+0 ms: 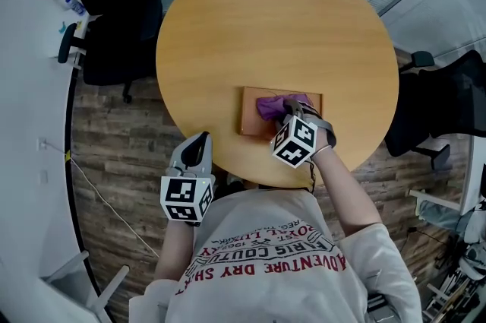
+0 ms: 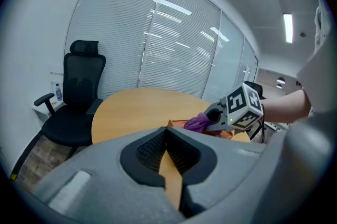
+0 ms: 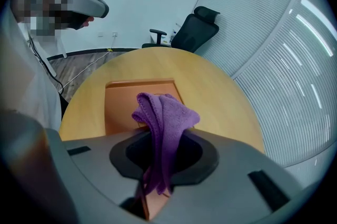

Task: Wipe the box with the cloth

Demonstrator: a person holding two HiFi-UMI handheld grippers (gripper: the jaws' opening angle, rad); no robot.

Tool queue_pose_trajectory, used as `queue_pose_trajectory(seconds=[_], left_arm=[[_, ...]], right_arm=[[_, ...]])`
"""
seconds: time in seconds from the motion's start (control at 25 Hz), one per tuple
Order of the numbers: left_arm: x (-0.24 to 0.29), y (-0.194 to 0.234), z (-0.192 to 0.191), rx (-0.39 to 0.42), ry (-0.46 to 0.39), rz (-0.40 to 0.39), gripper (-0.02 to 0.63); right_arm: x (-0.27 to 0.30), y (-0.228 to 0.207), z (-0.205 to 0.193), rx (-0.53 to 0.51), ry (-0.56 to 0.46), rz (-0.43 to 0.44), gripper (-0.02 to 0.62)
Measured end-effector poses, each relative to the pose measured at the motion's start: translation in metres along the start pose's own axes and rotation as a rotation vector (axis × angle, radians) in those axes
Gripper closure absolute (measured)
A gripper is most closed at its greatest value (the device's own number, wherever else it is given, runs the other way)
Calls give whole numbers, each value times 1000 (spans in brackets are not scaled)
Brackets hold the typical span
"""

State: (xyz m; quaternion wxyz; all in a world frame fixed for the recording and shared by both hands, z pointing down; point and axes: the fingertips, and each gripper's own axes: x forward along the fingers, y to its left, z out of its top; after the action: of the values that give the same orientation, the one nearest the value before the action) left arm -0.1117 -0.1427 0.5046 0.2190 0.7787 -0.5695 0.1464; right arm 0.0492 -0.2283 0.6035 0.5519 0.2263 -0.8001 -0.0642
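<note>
The right tool is squeezed tight on the purple cloth, and the cloth is bunched up over the flat brown box. The box lies on the round surface, near the edge by the person. The left tool is pinched together with nothing in it. It hangs out past the edge, away from the box. So nothing holds the box down. If the cloth rubs hard, the box may slide, maybe right off the surface. Also, only 1 bunched bit of cloth is in the tool, so a big tug could pull it out.
</note>
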Motion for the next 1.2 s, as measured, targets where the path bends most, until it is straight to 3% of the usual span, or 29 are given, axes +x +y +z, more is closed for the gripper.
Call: queue_pose_trajectory(seconds=[0.76, 1.2], left_arm=[[-15, -15, -19, 55, 29, -109, 597], [-14, -24, -25, 78, 38, -174, 597]], right_arm=[[-27, 57, -14, 102, 11, -16, 512], [-48, 94, -24, 248, -7, 76, 512]])
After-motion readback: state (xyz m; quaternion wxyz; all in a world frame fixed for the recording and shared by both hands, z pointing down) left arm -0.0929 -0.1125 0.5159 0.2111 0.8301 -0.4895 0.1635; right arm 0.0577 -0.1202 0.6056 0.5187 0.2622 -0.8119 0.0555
